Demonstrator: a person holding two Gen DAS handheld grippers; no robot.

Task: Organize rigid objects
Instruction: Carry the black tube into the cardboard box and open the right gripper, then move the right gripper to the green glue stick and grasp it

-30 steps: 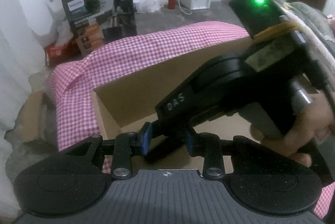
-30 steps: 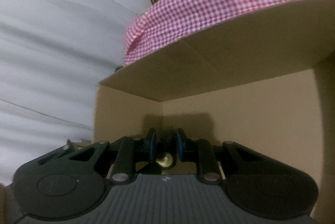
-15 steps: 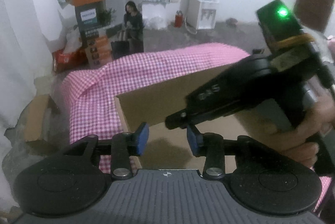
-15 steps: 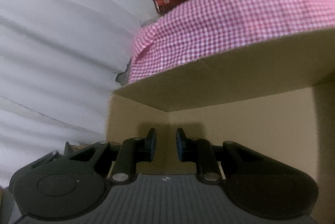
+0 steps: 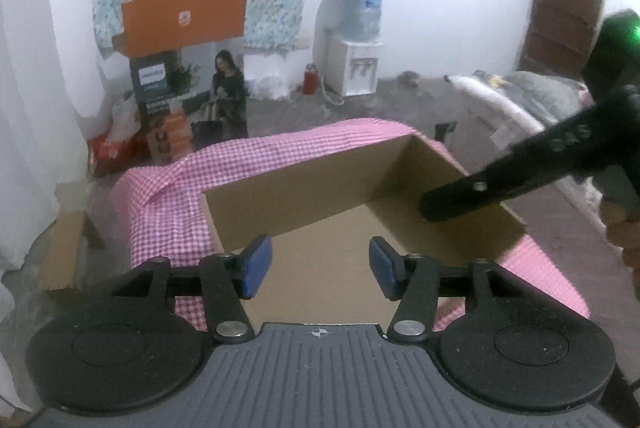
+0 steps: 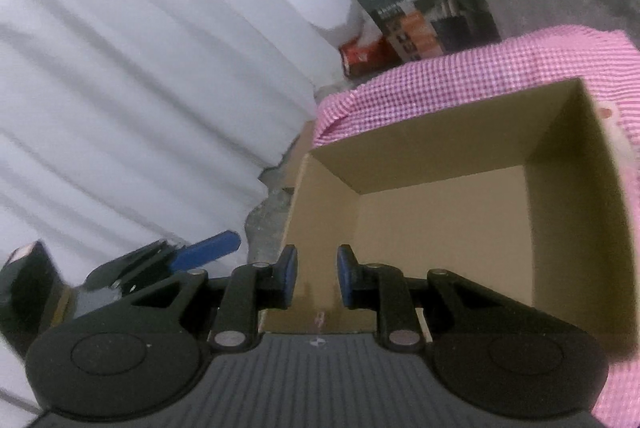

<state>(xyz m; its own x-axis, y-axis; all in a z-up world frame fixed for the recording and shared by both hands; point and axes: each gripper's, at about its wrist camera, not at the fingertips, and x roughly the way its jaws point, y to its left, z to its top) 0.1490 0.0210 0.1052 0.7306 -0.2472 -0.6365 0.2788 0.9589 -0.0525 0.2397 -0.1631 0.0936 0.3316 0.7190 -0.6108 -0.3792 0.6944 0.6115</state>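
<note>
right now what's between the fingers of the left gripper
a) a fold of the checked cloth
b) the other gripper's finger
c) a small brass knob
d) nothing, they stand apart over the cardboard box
d: in the left wrist view the left gripper has its blue fingers apart, with only the bare floor of the cardboard box showing in the gap; the jaws have just been opening.

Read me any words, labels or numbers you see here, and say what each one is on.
"DAS": raised letters, read loosely, on the right hand-held gripper arm.
Tall dark printed box: white label, too blurred.
Orange cardboard box: small logo, unreadable.
Blue water bottle: label unreadable.
</note>
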